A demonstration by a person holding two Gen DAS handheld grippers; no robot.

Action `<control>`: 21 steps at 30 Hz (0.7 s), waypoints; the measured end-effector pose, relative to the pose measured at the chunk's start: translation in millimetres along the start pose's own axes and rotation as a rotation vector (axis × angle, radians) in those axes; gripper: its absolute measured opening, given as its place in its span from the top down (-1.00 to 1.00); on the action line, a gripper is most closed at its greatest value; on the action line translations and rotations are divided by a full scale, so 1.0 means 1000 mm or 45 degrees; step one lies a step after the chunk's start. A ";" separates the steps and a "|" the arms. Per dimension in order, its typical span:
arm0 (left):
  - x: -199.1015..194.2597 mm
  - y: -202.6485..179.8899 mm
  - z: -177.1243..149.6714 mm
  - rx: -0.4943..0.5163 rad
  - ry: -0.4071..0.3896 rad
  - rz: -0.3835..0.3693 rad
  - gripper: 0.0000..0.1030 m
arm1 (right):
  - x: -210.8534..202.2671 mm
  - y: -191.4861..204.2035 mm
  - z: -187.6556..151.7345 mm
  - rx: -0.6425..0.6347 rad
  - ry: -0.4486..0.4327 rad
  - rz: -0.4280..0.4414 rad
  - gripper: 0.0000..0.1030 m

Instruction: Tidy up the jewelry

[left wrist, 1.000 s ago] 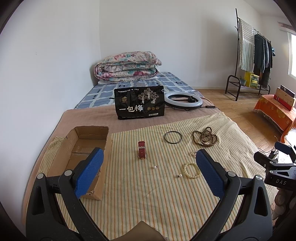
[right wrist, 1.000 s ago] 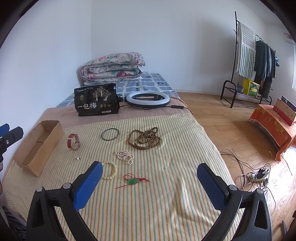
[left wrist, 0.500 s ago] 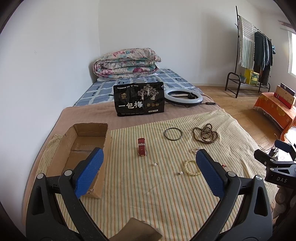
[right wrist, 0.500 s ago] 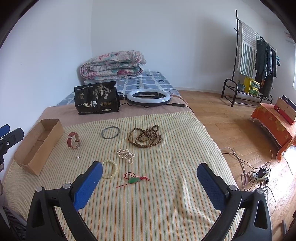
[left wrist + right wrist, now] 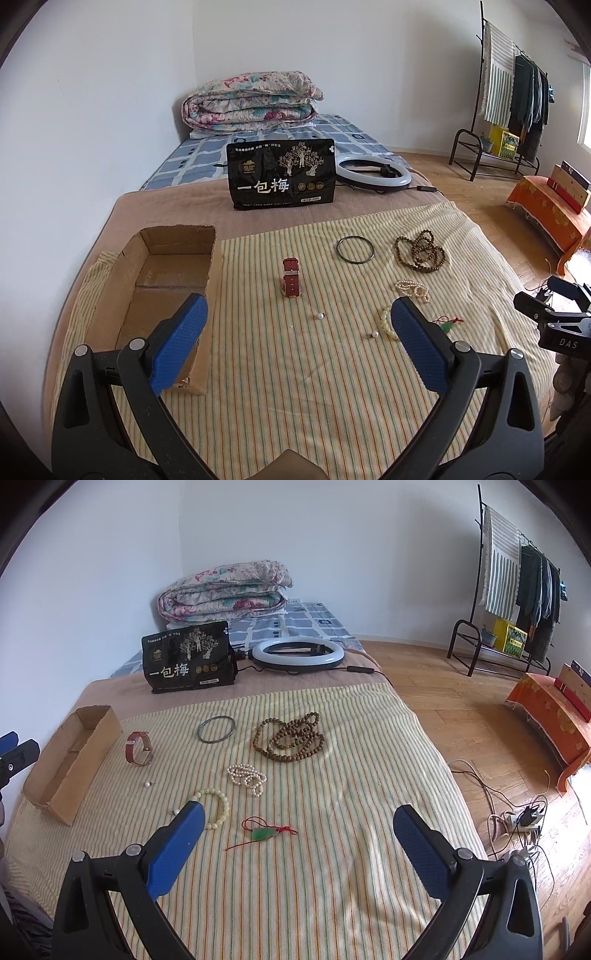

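Jewelry lies spread on a striped cloth (image 5: 332,867): a red watch strap (image 5: 291,278) (image 5: 139,748), a dark bangle (image 5: 355,249) (image 5: 216,729), brown prayer beads (image 5: 421,252) (image 5: 291,737), a pearl strand (image 5: 246,777) (image 5: 413,288), a pale bead bracelet (image 5: 216,806), a green pendant on red cord (image 5: 264,833), and loose pearls (image 5: 320,315). An open cardboard box (image 5: 162,291) (image 5: 70,760) sits at the left. My left gripper (image 5: 295,343) hovers open near the box. My right gripper (image 5: 297,843) is open above the pendant, holding nothing.
A black snack bag (image 5: 282,173) and a ring light (image 5: 373,173) stand behind the cloth, with a folded quilt (image 5: 251,101) further back. A clothes rack (image 5: 517,590), an orange-covered stand (image 5: 554,716) and floor cables (image 5: 517,819) are on the right.
Both grippers have risen and pulled back slightly, so the jewelry sits a little lower and nearer in both views. Both stay open; nothing on the cloth has moved.
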State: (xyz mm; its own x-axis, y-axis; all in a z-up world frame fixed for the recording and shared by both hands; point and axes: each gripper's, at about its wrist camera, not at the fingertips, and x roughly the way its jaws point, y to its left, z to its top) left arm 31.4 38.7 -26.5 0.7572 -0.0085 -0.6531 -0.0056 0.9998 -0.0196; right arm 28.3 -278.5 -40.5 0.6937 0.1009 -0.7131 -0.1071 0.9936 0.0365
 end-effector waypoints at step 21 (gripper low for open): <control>0.068 0.000 0.013 0.001 0.208 -0.091 -0.39 | 0.069 0.010 0.003 -0.214 0.208 0.144 -0.68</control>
State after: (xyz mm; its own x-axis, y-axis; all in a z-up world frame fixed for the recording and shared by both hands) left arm 91.3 38.6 -60.9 0.6392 -0.0824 -0.7646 0.0448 0.9965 -0.0699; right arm 76.8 -261.7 -87.5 0.5478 0.1876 -0.8153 -0.3036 0.9527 0.0153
